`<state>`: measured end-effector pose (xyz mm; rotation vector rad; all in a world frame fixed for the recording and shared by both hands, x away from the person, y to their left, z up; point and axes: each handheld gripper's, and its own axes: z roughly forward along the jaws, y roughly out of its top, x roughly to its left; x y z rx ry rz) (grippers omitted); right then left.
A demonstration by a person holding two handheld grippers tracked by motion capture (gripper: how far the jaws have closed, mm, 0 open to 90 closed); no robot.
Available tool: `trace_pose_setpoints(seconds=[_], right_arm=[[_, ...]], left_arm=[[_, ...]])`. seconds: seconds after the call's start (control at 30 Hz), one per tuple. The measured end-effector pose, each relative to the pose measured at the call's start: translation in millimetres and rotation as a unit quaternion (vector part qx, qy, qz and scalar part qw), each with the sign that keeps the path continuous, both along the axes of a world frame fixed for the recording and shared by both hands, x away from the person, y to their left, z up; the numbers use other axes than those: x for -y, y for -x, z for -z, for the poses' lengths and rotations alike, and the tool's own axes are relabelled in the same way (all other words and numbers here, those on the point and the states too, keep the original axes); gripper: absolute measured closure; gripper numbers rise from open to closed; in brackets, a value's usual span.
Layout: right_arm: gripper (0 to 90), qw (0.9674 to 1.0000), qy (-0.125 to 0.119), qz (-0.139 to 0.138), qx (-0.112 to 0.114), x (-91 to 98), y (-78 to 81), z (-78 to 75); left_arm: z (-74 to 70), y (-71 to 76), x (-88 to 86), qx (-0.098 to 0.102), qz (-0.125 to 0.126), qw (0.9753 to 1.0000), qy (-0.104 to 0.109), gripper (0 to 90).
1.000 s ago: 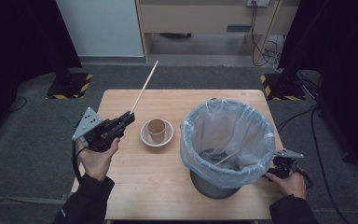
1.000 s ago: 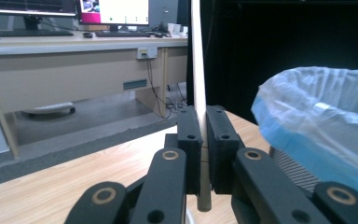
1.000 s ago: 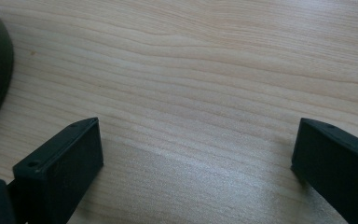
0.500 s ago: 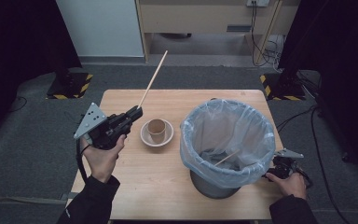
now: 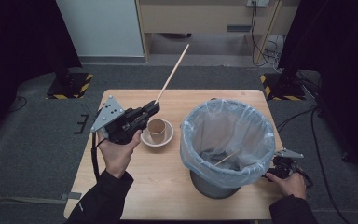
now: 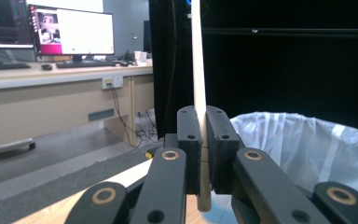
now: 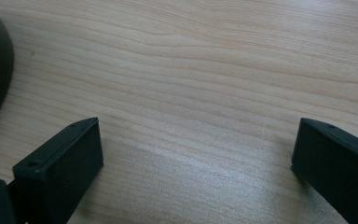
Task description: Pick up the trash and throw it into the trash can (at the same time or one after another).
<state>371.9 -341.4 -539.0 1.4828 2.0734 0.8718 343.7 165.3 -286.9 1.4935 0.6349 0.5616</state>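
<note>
Stick (image 5: 172, 72) clamped between the closed jaws of the left claw (image 5: 152, 108), raised above the counter (image 5: 168, 191) and slanting up and away over its far edge. Cup (image 5: 156, 130) in bowl (image 5: 145, 138) just beside that claw. Bin (image 5: 226, 140) stands right of them. Right claw (image 7: 196, 149) gapes empty, low over the counter beside the bin.
</note>
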Motion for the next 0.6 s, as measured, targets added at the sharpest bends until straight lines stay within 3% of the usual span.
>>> trace_pose_setpoints(seconds=[0.3, 0.6], right_arm=[[2.0, 1.0000, 0.000, 0.000, -0.001, 0.1, 0.1, -0.2], [2.0, 1.0000, 0.000, 0.000, 0.000, 0.0, 0.0, -0.1]], left_arm=[[-12.1, -1.9, 32.5, 0.007, 0.032, 0.9994, 0.005, 85.1], [-8.7, -2.9, 56.1, 0.001, 0.057, 0.9983, 0.008, 85.1]])
